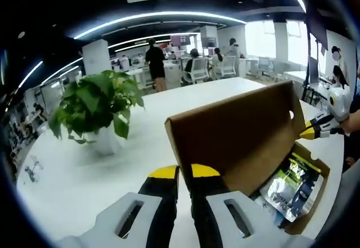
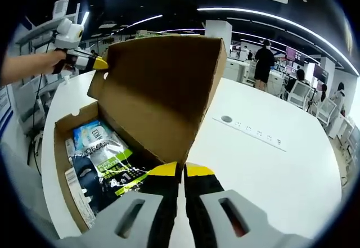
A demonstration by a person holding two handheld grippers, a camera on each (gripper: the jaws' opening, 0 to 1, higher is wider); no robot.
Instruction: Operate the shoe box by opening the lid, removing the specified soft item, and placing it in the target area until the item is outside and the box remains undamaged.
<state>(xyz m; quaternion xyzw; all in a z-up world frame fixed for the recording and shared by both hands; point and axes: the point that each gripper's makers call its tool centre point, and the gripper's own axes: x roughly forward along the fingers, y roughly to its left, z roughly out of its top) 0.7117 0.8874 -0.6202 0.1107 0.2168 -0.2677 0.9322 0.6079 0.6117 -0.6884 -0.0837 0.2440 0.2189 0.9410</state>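
Note:
A brown cardboard shoe box lies open on a white round table, its lid raised upright. Inside are soft packets printed in green, black and blue. In the left gripper view my left gripper is shut on one lower corner of the lid. My right gripper pinches the lid's far corner there. In the right gripper view my right gripper is shut on the lid's near corner, and my left gripper, held by a hand, grips the far one.
A leafy plant in a white pot stands on the table left of the box. A round cable port sits in the tabletop right of the box. People and office chairs are far behind.

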